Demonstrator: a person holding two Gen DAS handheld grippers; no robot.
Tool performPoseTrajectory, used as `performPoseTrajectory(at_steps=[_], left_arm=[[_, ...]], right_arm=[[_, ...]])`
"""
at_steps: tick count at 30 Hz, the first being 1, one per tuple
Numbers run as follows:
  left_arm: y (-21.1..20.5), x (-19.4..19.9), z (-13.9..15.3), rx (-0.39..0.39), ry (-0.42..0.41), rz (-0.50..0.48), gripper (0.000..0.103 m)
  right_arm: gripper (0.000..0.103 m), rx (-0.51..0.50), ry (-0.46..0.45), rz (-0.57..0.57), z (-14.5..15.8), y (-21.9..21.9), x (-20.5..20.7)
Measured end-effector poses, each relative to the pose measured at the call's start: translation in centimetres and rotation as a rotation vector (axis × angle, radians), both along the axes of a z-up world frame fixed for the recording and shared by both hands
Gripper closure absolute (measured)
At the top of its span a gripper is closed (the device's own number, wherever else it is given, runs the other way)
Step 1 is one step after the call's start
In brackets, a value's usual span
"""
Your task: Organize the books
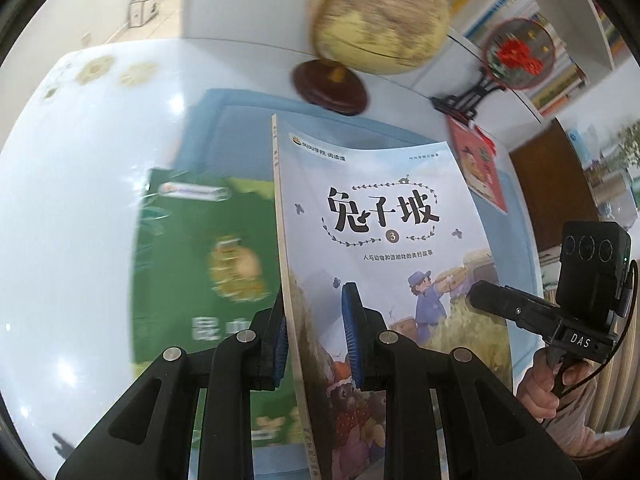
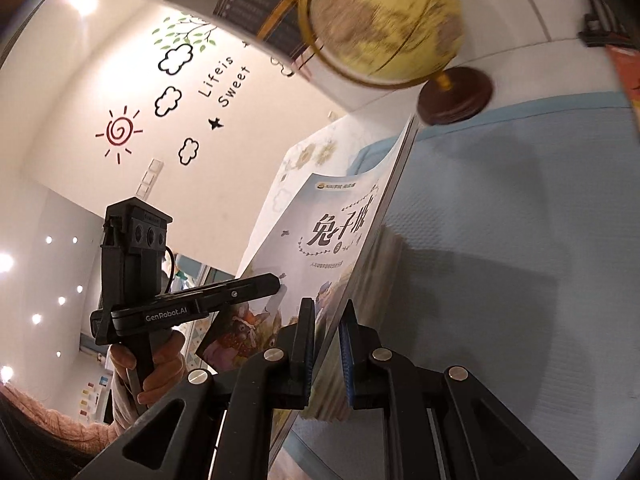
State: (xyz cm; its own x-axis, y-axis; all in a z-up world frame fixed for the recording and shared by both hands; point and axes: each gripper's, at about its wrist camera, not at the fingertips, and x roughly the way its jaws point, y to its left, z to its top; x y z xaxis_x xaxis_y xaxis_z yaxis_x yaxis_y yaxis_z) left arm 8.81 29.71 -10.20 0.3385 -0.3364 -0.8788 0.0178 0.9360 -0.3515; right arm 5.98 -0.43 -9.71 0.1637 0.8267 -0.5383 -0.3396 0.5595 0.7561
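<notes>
**Both grippers clamp one pale-blue storybook above the mat**

A white tabletop carries a light-blue mat. At its far edge stands a yellowed globe on a dark wooden base, with a round red-flowered fan on a black stand to its right. A green book lies flat on the mat, and a red book leans near the fan stand. The pale-blue storybook is held clear of the mat, spine to the left in the left wrist view. The left gripper has its fingers clamped on the book's spine edge; the right gripper has its fingers clamped on the opposite page edge.
</notes>
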Motion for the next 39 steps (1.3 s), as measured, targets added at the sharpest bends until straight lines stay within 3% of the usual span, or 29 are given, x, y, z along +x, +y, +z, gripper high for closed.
performPoseTrajectory(at_steps=[13,20,24,29,34,36,39], left_arm=[[7.8,-1.4,-3.5,-0.011,0.066,0.092,0.083],[7.8,-1.7,-4.6,-0.006,0.107,0.077,0.081],[7.9,-1.4,-4.6,-0.014,0.12,0.08,0.075],[7.2,-1.4,-4.2,0.073,0.133,0.082,0.07],[7.5,-1.5,-3.3,0.223,0.139,0.126,0.068],[7.7,-1.5,-2.6,0.233,0.118,0.153,0.068],[7.1,-1.4,-1.1,0.288,0.075,0.174,0.066]], right_arm=[[0.092,-0.057,0.081,0.075,-3.6,8.8,-0.1],[0.092,-0.14,0.169,0.068,-5.4,9.5,-0.1],[0.092,-0.155,0.189,0.054,-5.4,9.6,0.2],[0.09,-0.19,0.188,0.028,-4.7,10.0,0.3],[0.087,-0.183,0.22,0.012,-4.6,10.2,0.6],[0.082,-0.193,0.214,0.009,-4.4,9.7,0.6],[0.068,-0.188,0.19,-0.02,-3.7,8.3,0.6]])
